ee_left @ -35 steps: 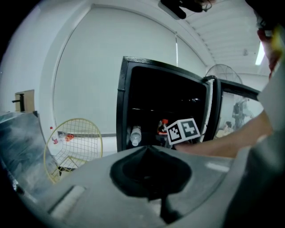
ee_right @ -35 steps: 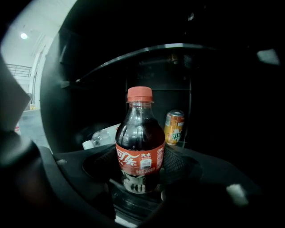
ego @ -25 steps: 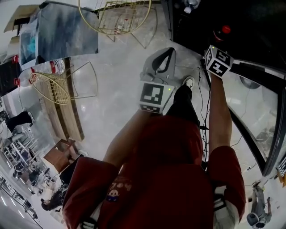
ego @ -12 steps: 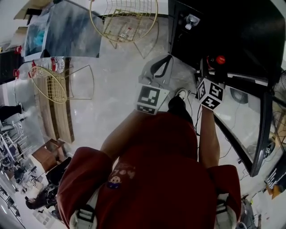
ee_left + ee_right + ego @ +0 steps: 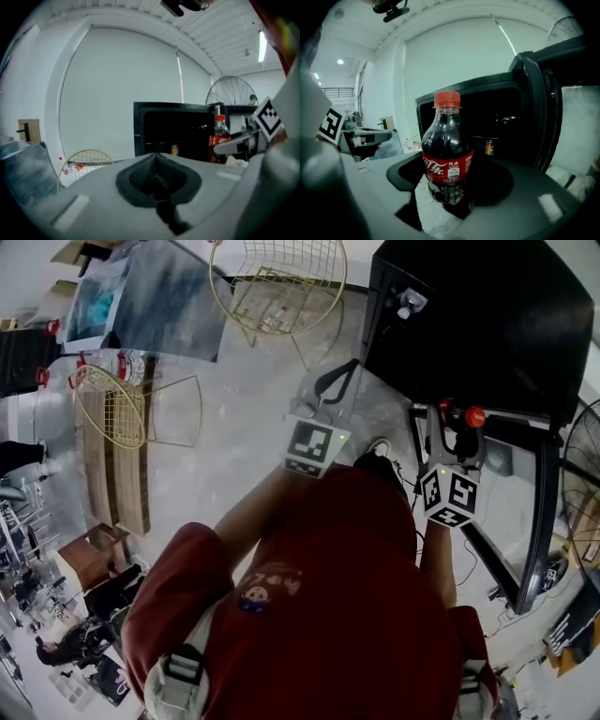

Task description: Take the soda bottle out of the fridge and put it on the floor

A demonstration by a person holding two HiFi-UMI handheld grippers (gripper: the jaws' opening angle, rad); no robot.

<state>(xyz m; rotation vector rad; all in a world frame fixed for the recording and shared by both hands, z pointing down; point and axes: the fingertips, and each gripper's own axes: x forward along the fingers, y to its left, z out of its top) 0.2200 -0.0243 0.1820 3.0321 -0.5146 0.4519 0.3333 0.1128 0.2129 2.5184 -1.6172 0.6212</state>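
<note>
**Soda bottle out of the fridge, clamped in the right jaws**

Head view: looks steeply down past a red shirt [image 5: 319,596] onto the pale floor [image 5: 234,456]. Holds the right gripper [image 5: 448,427] out in front of the black fridge [image 5: 487,324], jaws spread wide and pressed on the soda bottle [image 5: 469,416] (red cap pointing toward the open door [image 5: 544,502]). Carries the left gripper [image 5: 339,376] further left, over bare floor, apart from the bottle. Takes in gold wire chairs [image 5: 277,277] beyond the grippers and a fan [image 5: 577,442] at the right edge.

Left gripper view: finds the jaws pressed together, nothing between them. Catches the bottle upright off to the right, gripped by the other tool, against the fridge's dark inside. Picks out a small can [image 5: 174,150] on a shelf in there.

Right gripper view: has the bottle standing upright between the jaws, pinched low on its body, below the red label. Places it outside the cabinet and not on the floor, with the open compartment and the can behind it and the door edge at the right. Glimpses the left gripper at the far left, well apart.
</note>
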